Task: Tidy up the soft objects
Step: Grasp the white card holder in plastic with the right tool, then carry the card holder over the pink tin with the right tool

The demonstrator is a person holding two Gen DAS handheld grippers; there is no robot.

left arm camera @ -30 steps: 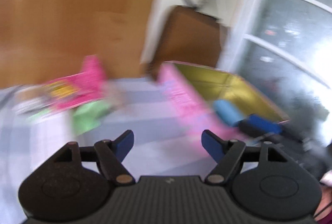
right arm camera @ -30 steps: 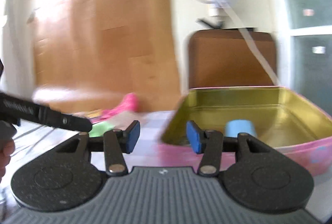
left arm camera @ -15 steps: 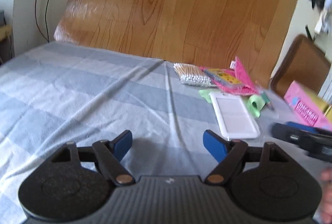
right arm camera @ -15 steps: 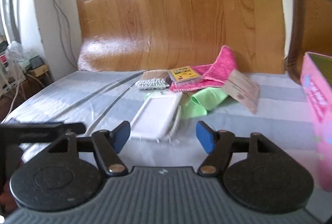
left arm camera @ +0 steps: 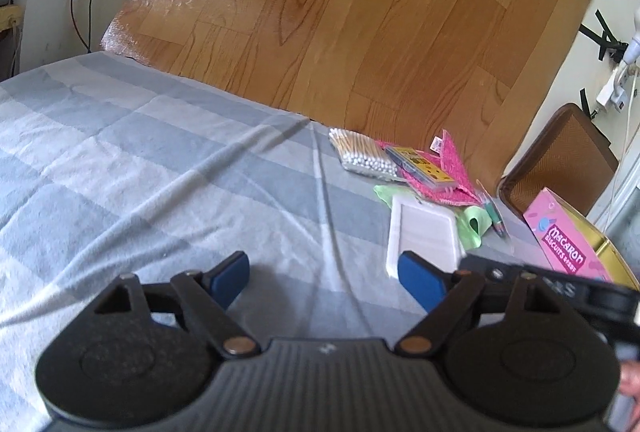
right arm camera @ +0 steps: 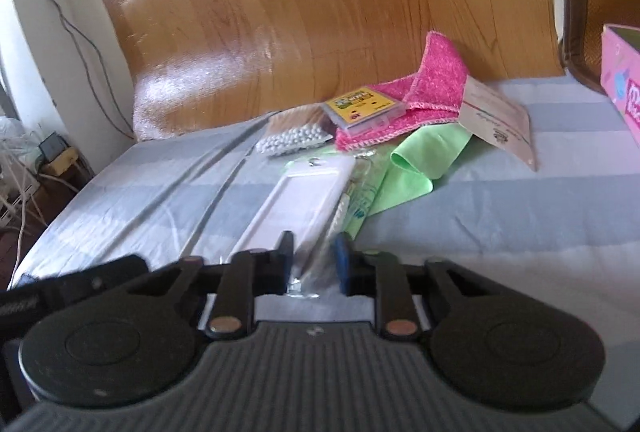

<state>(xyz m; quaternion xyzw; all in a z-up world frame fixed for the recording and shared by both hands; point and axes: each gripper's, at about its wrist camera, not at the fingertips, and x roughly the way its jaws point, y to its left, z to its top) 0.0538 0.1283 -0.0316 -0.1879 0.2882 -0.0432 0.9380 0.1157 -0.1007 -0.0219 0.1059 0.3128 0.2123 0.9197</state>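
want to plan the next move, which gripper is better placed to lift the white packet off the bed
Right. The right gripper has just closed its jaws on the near end of the white packet. The left gripper stands open over bare blanket, beside the packet, with nothing between its jaws.

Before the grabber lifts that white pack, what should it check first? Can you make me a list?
1. Hold: the right gripper jaws have just been closing, with the near end of the white pack between them: ok.
2. Hold firm enough to lift: cannot tell.
3. Spare hand free: the left gripper jaws have just been opening, nothing between them: ok.
4. Pack clear of the green cloth: not ok, the cloth lies partly under it.
5. The tin is open: ok.
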